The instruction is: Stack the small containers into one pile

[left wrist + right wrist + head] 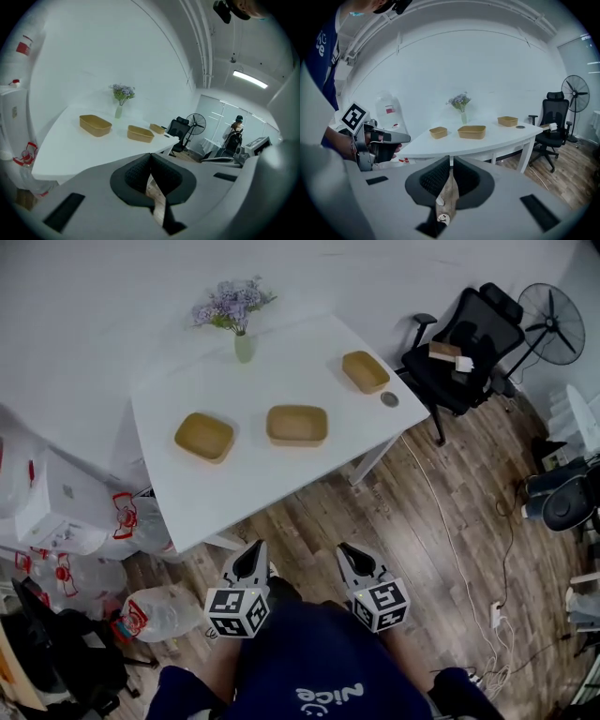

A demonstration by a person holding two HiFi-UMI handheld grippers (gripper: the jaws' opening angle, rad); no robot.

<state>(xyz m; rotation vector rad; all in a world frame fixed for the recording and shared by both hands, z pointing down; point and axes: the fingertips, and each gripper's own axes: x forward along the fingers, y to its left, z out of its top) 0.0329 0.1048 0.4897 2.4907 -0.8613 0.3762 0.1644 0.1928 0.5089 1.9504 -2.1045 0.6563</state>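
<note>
Left gripper (251, 557) and right gripper (352, 557) sit close to the body, short of the table (187, 493); both jaw pairs are together, empty. Left container (204, 436), middle container (297, 425) and right container (365, 371) lie apart on the table. Nothing stacked yet; judged: all stacking remains

From the head we look steeply down, from high and well back, onto the white rectangular tabletop (281, 474) and the brown wood-plank floor (375, 512), with the left tongs (251, 554) and right tongs (351, 554) at the frame's bottom. Each gripper camera sits low, close behind its own tongs, and faces almost level at that tabletop from well apart. All three views share the tan rectangular containers (297, 425) and the pale green vase of lilac flowers (243, 345).
</note>
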